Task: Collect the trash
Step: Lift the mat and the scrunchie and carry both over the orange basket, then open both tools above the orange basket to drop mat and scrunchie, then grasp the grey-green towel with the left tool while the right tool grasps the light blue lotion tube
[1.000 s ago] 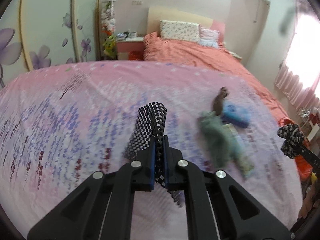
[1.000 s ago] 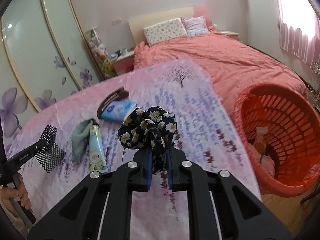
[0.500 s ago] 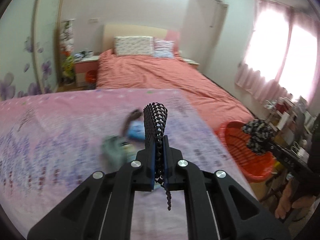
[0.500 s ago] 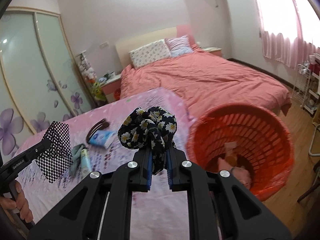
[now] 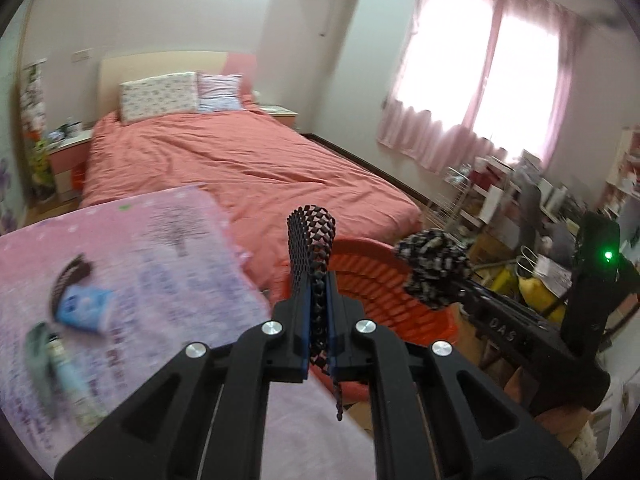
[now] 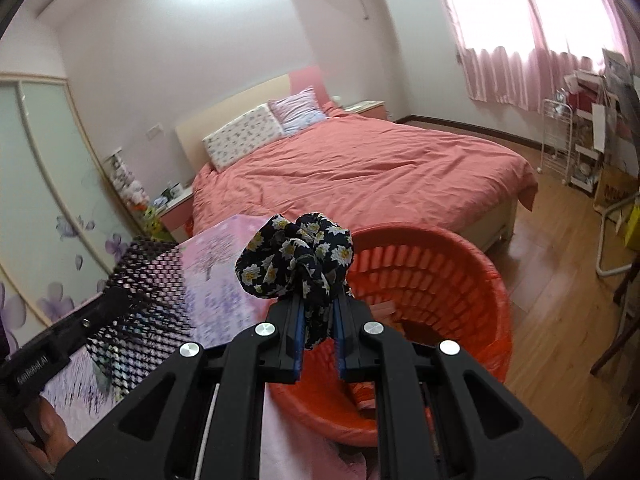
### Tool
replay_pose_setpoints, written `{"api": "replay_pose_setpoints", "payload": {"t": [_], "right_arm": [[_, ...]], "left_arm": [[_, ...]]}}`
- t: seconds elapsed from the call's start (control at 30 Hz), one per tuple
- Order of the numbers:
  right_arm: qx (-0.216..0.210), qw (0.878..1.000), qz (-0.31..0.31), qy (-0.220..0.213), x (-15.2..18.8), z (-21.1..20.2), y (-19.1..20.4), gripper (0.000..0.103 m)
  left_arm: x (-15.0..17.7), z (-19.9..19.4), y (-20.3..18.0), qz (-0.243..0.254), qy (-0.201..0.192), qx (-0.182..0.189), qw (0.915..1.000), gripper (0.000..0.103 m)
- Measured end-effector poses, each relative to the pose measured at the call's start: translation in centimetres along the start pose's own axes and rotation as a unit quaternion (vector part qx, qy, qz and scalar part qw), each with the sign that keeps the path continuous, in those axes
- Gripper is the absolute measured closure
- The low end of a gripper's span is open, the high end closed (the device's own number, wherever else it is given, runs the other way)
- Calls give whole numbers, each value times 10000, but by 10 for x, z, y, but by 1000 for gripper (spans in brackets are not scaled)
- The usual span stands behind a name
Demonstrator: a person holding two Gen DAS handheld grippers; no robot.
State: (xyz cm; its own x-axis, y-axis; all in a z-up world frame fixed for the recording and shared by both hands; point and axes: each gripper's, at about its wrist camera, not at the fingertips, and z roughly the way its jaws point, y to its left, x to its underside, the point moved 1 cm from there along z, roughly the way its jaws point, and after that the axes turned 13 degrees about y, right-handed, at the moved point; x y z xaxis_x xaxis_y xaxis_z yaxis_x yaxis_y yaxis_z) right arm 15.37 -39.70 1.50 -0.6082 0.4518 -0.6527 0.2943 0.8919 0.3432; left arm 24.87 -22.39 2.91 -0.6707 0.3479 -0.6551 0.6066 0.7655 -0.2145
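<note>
My left gripper (image 5: 318, 300) is shut on a black-and-white checkered mesh piece (image 5: 312, 236) that stands up from its jaws, a strand hanging below. In the right wrist view the same mesh piece (image 6: 148, 292) shows at the left. My right gripper (image 6: 318, 312) is shut on a bunched black cloth with daisy print (image 6: 296, 258), seen blurred as the cloth (image 5: 434, 268) from the left wrist. An orange slatted basket (image 6: 472, 276) sits on the floor just beyond both grippers, with some items at its bottom. Both loads hang near the basket (image 5: 360, 276) rim.
A pink flowered spread (image 5: 120, 248) at the left holds a blue packet (image 5: 82, 306), a dark strip (image 5: 66, 276), a tube and a grey-green cloth (image 5: 38, 348). Behind lies a coral bed (image 6: 360, 176). Cluttered shelves (image 5: 500, 200) and a white rack (image 6: 560, 140) stand at the right on wooden floor.
Both grippers swung right, away from the flowered spread toward the orange basket, each keeping its load. The basket now sits directly ahead; the items on the spread have slid to the left edge.
</note>
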Motion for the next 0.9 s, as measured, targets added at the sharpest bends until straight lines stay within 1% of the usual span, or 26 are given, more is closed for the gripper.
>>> {"api": "replay_pose_setpoints", "payload": {"t": [0.1, 0.2, 0.27, 0.3, 0.33, 0.37, 0.4, 0.47, 0.5, 0.57, 0.63, 0.7, 0.77, 0.83, 0.9], "right_arm": [[15, 9999, 129, 22, -3, 7, -11, 91], [20, 9996, 273, 91, -6, 16, -25, 90], [-18, 9992, 353, 170, -7, 22, -33, 86], [-8, 9990, 396, 191, -7, 25, -36, 84], [16, 9988, 425, 229, -6, 29, -40, 78], [34, 9988, 426, 249, -4, 30, -40, 72], [73, 9987, 416, 268, -2, 32, -42, 69], [132, 9988, 385, 276, -1, 32, -44, 59], [162, 9989, 360, 269, 1, 31, -43, 57], [236, 9990, 300, 240, 3, 28, -42, 48], [324, 9991, 194, 198, 4, 25, -37, 45], [422, 9990, 38, 162, 7, 21, -28, 42], [480, 9987, -127, 118, 9, 18, -21, 40], [495, 9983, -286, 88, 14, 14, -11, 39], [508, 9979, -403, 86, 15, 15, -3, 38]], "left_arm": [[-10, 28, -19, 123, 99, 130, 9998, 95], [-11, 47, -28, 169, 200, 180, 9995, 95], [-14, 62, -33, 183, 268, 183, 9993, 94], [-14, 67, -32, 174, 296, 125, 9993, 90], [-15, 73, -32, 154, 345, 48, 9993, 80], [-15, 79, -30, 110, 398, -20, 9991, 76], [-14, 83, -27, 60, 416, -91, 9991, 71], [-11, 85, -21, 0, 443, -177, 9989, 67], [-9, 85, -16, -33, 454, -245, 9987, 64], [-5, 80, -5, -74, 468, -350, 9983, 60], [1, 75, 6, -128, 490, -486, 9975, 54], [8, 66, 19, -180, 516, -667, 9963, 48], [18, 51, 34, -206, 505, -891, 9945, 46], [28, 36, 51, -242, 447, -1138, 9922, 40], [40, 18, 75, -341, 353, -1473, 9879, 36]]}}
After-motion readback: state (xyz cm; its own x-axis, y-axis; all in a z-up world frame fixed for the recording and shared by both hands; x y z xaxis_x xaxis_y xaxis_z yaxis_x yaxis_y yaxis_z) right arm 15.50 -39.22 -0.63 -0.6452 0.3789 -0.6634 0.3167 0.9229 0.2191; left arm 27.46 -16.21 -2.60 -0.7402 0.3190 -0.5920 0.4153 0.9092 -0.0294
